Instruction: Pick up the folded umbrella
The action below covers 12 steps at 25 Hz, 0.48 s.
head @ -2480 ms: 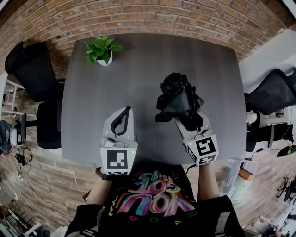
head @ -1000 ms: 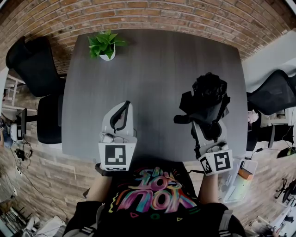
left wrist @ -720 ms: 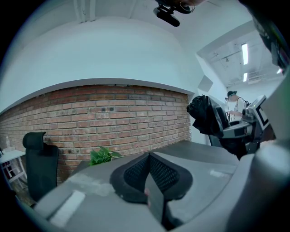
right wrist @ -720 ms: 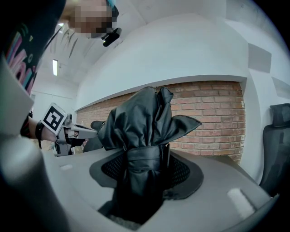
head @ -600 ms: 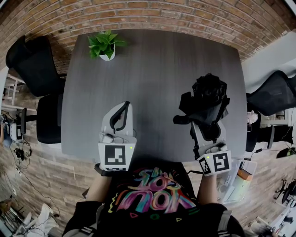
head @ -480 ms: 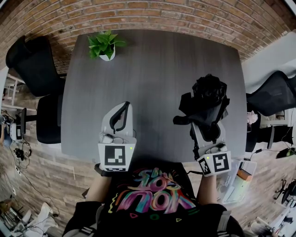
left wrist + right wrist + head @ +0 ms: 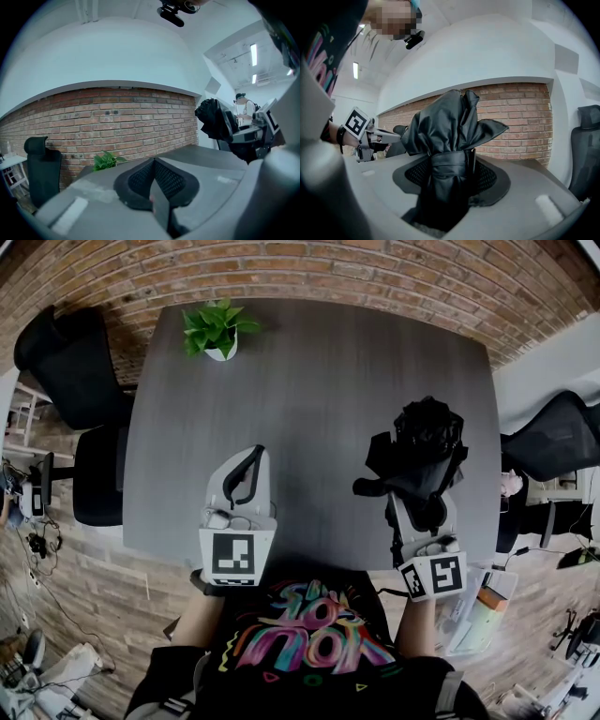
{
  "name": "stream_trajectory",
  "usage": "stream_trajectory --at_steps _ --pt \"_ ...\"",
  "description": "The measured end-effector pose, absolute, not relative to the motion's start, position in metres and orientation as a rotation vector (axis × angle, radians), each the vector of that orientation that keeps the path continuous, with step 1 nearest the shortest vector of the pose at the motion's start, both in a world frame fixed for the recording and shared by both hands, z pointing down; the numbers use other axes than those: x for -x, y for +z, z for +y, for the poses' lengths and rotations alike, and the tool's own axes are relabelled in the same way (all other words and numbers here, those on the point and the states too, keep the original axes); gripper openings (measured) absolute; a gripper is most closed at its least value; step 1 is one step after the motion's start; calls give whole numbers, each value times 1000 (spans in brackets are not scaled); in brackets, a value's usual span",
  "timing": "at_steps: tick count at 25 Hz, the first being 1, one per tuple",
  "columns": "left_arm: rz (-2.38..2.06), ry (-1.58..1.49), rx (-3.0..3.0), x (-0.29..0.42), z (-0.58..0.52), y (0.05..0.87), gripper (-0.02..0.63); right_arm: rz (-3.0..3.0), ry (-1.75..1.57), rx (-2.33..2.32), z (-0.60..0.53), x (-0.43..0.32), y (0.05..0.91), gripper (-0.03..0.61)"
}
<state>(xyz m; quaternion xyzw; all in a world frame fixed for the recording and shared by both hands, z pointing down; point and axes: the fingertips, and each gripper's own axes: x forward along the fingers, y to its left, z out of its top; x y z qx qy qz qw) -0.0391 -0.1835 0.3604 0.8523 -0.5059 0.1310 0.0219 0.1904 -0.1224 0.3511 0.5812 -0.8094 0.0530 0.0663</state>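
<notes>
The folded umbrella [image 7: 418,449] is a black bundle with a strap round its middle, held above the grey table [image 7: 309,381] near its right edge. My right gripper [image 7: 420,505] is shut on it. In the right gripper view the umbrella [image 7: 447,140] stands upright between the meshed pads, and its loose folds hide the fingertips of the right gripper [image 7: 449,180]. My left gripper [image 7: 251,460] hovers over the table's near edge, shut, with nothing in it. The left gripper view shows the left gripper [image 7: 153,180] with its pads pressed together, and the umbrella [image 7: 213,119] off to the right.
A potted green plant [image 7: 214,332] stands at the table's far left corner. Black office chairs sit to the left [image 7: 66,371] and right [image 7: 553,432] of the table. A brick wall runs behind it. Boxes and papers [image 7: 483,610] lie on the floor at the right.
Since the earliest frame my right gripper has carried the umbrella from mid-table to the right. Over the last second both grippers have held still.
</notes>
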Motion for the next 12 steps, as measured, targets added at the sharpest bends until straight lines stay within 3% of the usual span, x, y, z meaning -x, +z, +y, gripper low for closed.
stream_trajectory --at_steps 12 --pt "-1562 381 -2592 34 -184 359 2 -2449 172 -1729 -124 -190 351 238"
